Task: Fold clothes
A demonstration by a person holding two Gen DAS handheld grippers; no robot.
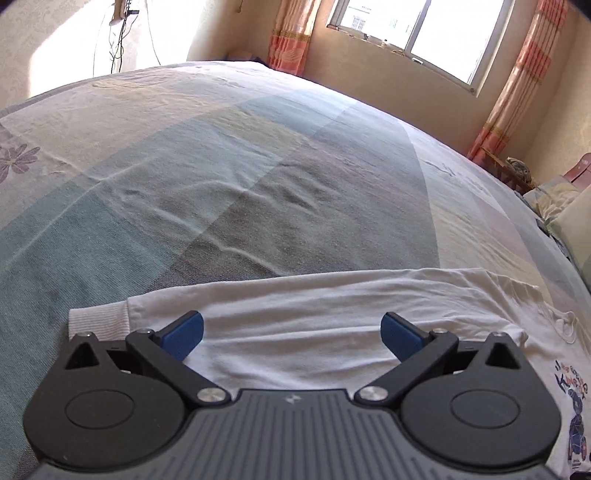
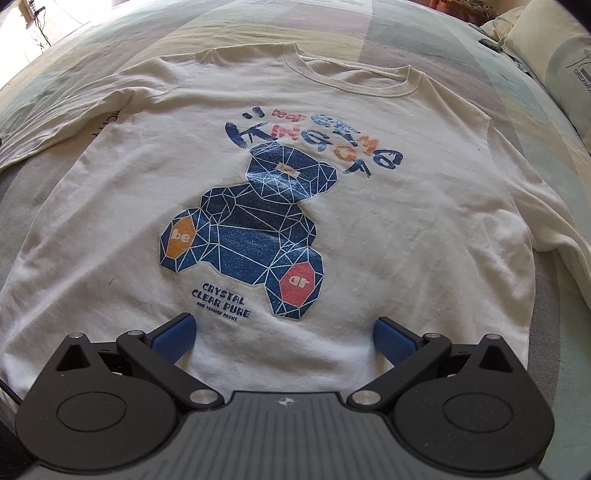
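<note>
A white long-sleeved sweatshirt [image 2: 369, 229] with a blue geometric bear print [image 2: 251, 236] lies face up and spread flat on the bed, collar [image 2: 354, 79] at the far end. My right gripper [image 2: 284, 338] hovers open over its lower front, just below the print, nothing between its blue pads. In the left wrist view one sleeve [image 1: 295, 314] stretches across the bed, its ribbed cuff [image 1: 99, 319] at the left. My left gripper [image 1: 291, 336] is open above that sleeve, close to the cuff. Part of the print [image 1: 570, 391] shows at the right edge.
The bed carries a checked pastel sheet [image 1: 258, 177]. Pillows [image 2: 554, 55] lie at the head, right of the collar. A window [image 1: 424, 33] with orange curtains [image 1: 513, 85] is beyond the bed, and cables [image 1: 118, 40] hang on the far wall.
</note>
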